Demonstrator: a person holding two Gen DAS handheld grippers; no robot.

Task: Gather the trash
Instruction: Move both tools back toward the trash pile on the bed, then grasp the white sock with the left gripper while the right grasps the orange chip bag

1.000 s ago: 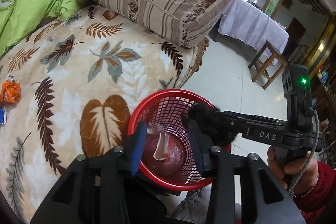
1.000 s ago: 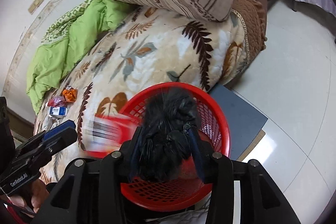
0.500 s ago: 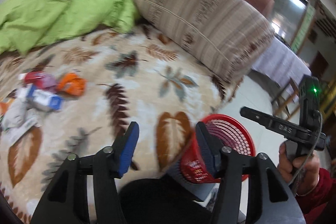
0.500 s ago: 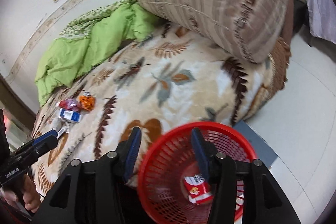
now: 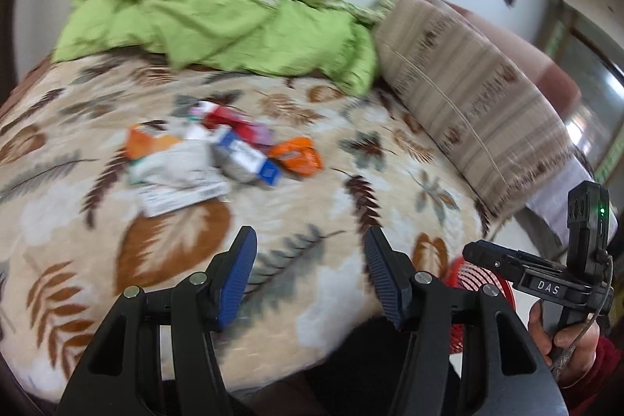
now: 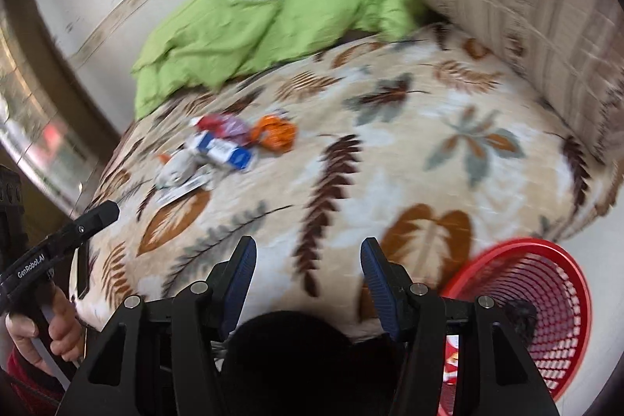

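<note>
"DAS" stands in pale letters on the side of the right gripper (image 5: 546,285), seen just right of the left one's fingers. "GenRobot.AI" runs along the left gripper (image 6: 33,269), seen off to the right gripper's left. The wrappers' print is too blurred to read.

Ahead of my left gripper (image 5: 310,275) a wide stretch of leaf-patterned blanket (image 5: 304,221) is lying bare. Beyond it the trash pile (image 5: 218,151) is waiting, with nothing standing between. The striped pillow (image 5: 468,96) is blocking the far right and the green quilt (image 5: 218,14) the far side. The red basket (image 6: 538,307) is sitting low at my right gripper's (image 6: 308,271) right.
</note>
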